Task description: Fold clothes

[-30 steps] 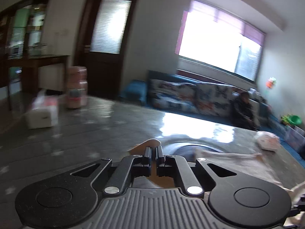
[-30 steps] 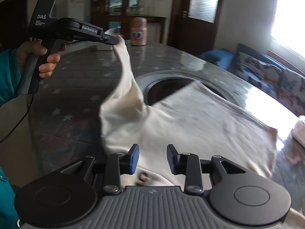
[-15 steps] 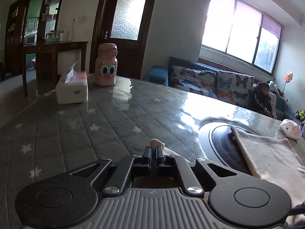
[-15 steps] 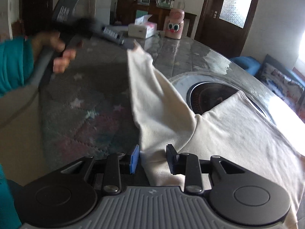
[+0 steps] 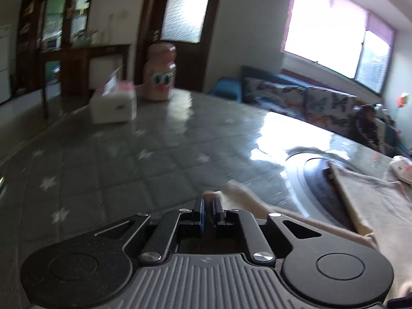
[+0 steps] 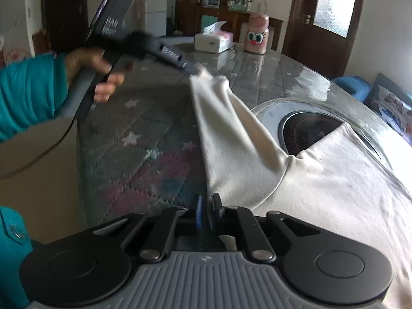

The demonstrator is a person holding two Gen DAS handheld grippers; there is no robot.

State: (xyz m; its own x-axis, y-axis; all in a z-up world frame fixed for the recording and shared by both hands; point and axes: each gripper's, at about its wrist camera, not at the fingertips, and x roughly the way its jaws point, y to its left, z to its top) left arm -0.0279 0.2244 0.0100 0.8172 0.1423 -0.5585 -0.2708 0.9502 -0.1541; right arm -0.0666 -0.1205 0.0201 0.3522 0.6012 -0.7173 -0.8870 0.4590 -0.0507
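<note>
A cream long-sleeved shirt point(image 6: 334, 180) lies on the grey star-patterned table point(image 6: 134, 128), partly over a round black hob. My left gripper point(image 5: 209, 203) is shut on the cuff of its sleeve point(image 5: 212, 194); in the right wrist view it point(image 6: 194, 70) holds the sleeve point(image 6: 226, 128) stretched out to the left above the table. My right gripper point(image 6: 206, 206) is shut on the shirt's edge near the base of that sleeve. The shirt's body point(image 5: 373, 206) shows at the right of the left wrist view.
A white tissue box point(image 6: 213, 41) and a pink cartoon-face bottle point(image 6: 256, 34) stand at the table's far side. The round hob point(image 6: 309, 134) is set into the table. A small white-pink bundle point(image 5: 403, 170) lies at the table's right. A sofa and window are behind.
My right gripper has closed on the shirt's edge by the sleeve base. My left gripper has carried the cuff outward and lower, stretching the sleeve straighter.
</note>
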